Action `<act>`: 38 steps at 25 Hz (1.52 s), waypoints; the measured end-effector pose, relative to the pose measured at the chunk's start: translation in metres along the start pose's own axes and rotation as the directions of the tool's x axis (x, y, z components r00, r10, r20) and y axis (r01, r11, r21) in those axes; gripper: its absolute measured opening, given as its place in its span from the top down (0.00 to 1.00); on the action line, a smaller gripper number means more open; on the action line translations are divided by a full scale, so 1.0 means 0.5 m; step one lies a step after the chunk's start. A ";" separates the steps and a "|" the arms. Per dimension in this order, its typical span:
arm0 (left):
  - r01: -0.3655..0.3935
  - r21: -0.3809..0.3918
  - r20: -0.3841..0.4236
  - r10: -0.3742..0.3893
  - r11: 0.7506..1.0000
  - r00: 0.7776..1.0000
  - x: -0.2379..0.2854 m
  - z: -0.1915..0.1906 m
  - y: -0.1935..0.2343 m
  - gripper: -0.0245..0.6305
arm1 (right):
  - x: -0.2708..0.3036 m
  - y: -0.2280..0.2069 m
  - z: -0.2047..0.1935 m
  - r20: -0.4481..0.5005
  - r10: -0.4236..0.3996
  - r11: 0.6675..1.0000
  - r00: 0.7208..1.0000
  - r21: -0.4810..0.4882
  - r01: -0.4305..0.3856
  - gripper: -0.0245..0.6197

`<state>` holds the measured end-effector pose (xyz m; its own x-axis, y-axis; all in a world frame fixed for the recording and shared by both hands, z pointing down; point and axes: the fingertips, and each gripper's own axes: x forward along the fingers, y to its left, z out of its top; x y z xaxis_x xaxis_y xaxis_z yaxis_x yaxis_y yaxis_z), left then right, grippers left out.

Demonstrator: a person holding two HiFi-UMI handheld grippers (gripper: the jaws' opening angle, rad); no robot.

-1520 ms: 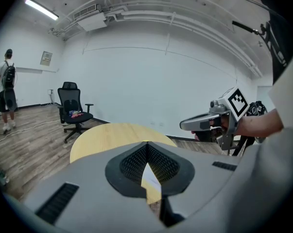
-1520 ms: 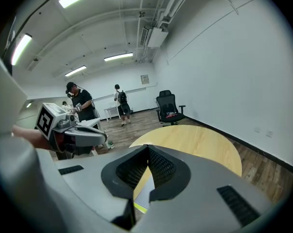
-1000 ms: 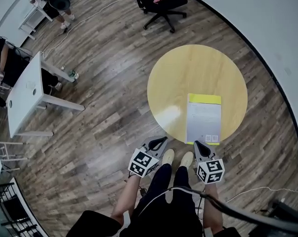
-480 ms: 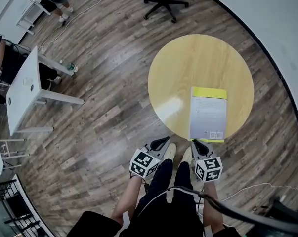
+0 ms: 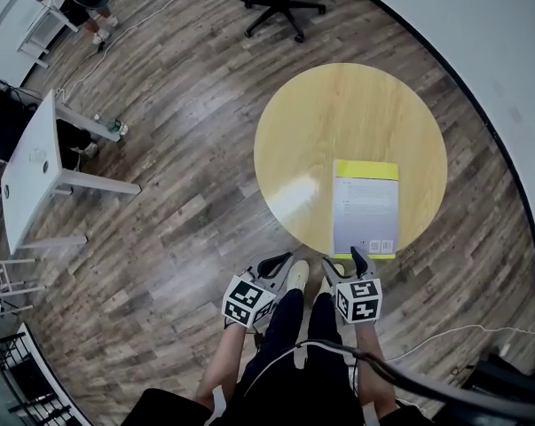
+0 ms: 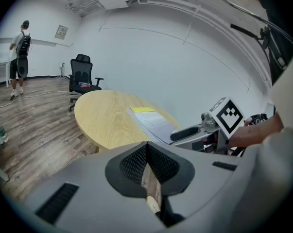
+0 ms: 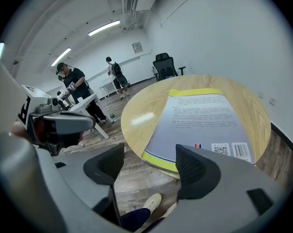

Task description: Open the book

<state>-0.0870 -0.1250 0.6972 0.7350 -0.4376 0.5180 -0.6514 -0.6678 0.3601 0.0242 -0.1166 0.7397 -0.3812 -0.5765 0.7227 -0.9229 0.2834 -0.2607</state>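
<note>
No word or number here can be read. The book [image 7: 199, 125], flat on the desk [image 7: 151, 106] just ahead of the right tongs [image 7: 150, 165], shows a pale cover with several lines of small print, too fine to make out. Along its edge nearest the tongs sit a QR code [image 7: 219, 148] and a barcode [image 7: 240, 150], with a small coloured mark [image 7: 198, 145] beside them; no digits are legible. Far beyond the tongs a small notice [image 7: 137, 46] hangs on the wall, its wording blurred. The cube [image 5: 358, 300] on the right tongs carries black-and-white square patterns, no letters.
</note>
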 end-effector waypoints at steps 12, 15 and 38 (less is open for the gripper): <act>-0.013 -0.030 -0.006 0.013 0.999 1.000 -0.009 -0.017 0.025 0.96 | 0.019 -0.009 -0.006 -0.072 -0.134 0.986 0.988 -0.104 0.126 0.48; -0.013 -0.034 -0.009 0.012 0.999 1.000 -0.009 -0.021 0.030 0.96 | 0.022 -0.004 -0.006 -0.084 -0.165 0.978 0.983 -0.145 0.151 0.49; 0.009 -0.010 -0.010 -0.009 1.000 1.000 0.008 0.004 0.027 0.96 | 0.014 -0.001 -0.015 -0.085 -0.055 0.998 0.995 0.025 0.057 0.88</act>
<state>-0.0927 -0.1370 0.7026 0.7389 -0.4253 0.5226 -0.6466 -0.6658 0.3724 0.0225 -0.1150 0.7500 -0.3239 -0.5243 0.7875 -0.9443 0.2307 -0.2348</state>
